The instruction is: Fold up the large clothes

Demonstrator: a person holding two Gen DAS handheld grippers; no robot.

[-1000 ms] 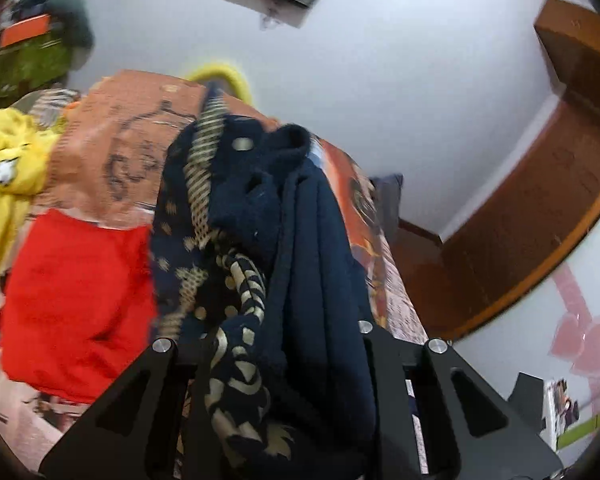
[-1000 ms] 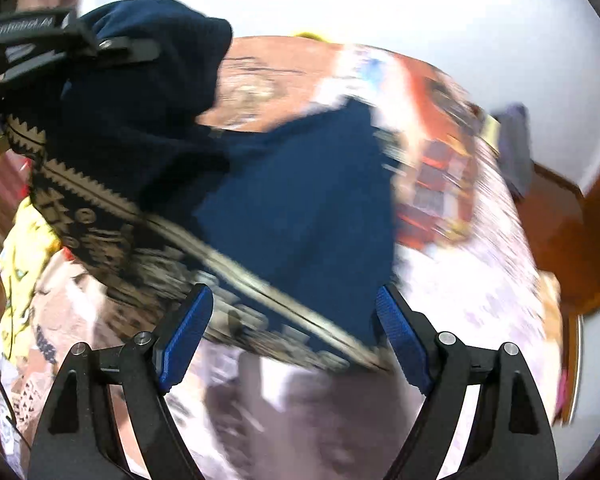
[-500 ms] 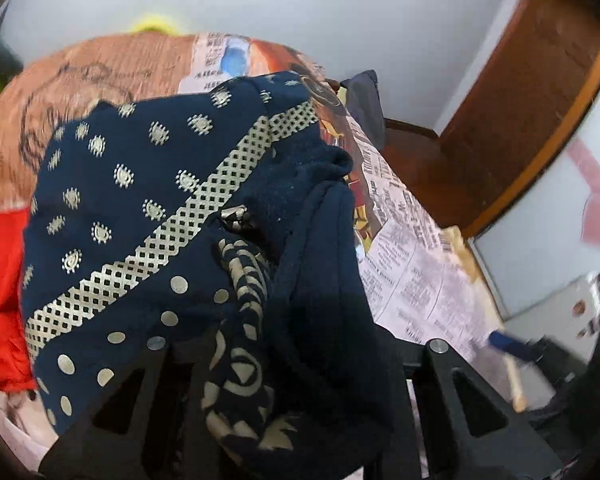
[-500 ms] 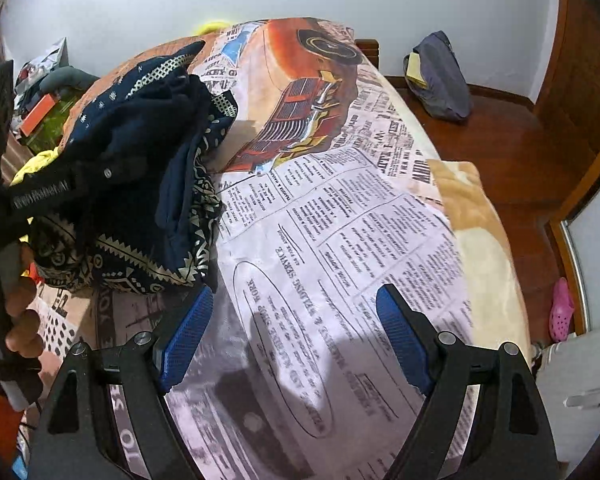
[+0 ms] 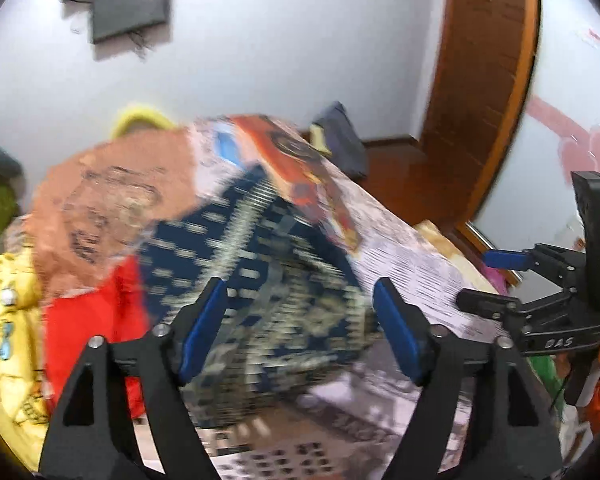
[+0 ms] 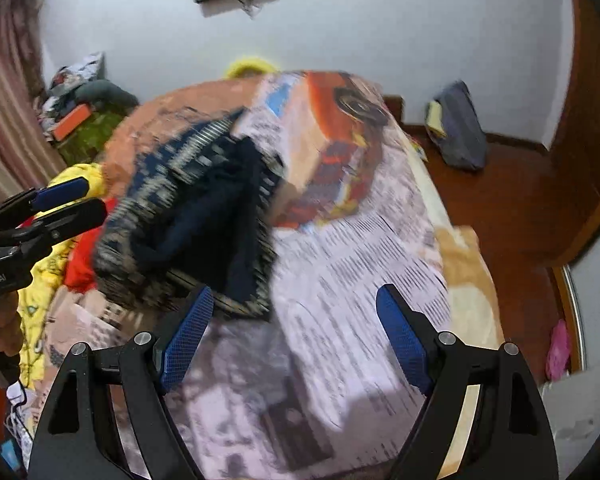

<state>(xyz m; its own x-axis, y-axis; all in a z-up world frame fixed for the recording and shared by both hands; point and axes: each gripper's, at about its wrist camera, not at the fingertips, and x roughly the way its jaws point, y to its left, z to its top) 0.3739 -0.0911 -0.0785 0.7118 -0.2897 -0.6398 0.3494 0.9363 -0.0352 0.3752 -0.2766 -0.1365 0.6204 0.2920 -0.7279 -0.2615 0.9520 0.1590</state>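
A navy garment with gold patterns (image 5: 260, 280) lies in a loose heap on the bed, blurred by motion. My left gripper (image 5: 300, 328) hangs just above and before it. Its jaws are opening, and its blue pads (image 5: 204, 328) stand clear of the cloth. In the right wrist view the same garment (image 6: 204, 216) shows its plain navy inside, with the left gripper (image 6: 60, 204) at its left edge. My right gripper (image 6: 294, 336) is open over the bare bedspread with nothing between its fingers. It also shows at the right of the left wrist view, right gripper (image 5: 496, 282).
The bedspread (image 6: 360, 260) has a newspaper and car print. A red garment (image 5: 88, 320) and a yellow one (image 5: 4, 320) lie left of the navy heap. A grey bag (image 6: 456, 136) and a pink slipper (image 6: 558, 348) lie on the wooden floor to the right.
The left gripper has let go of the navy garment, which now lies heaped on the bed, and has drawn back with jaws wide. The right gripper has backed off and risen.
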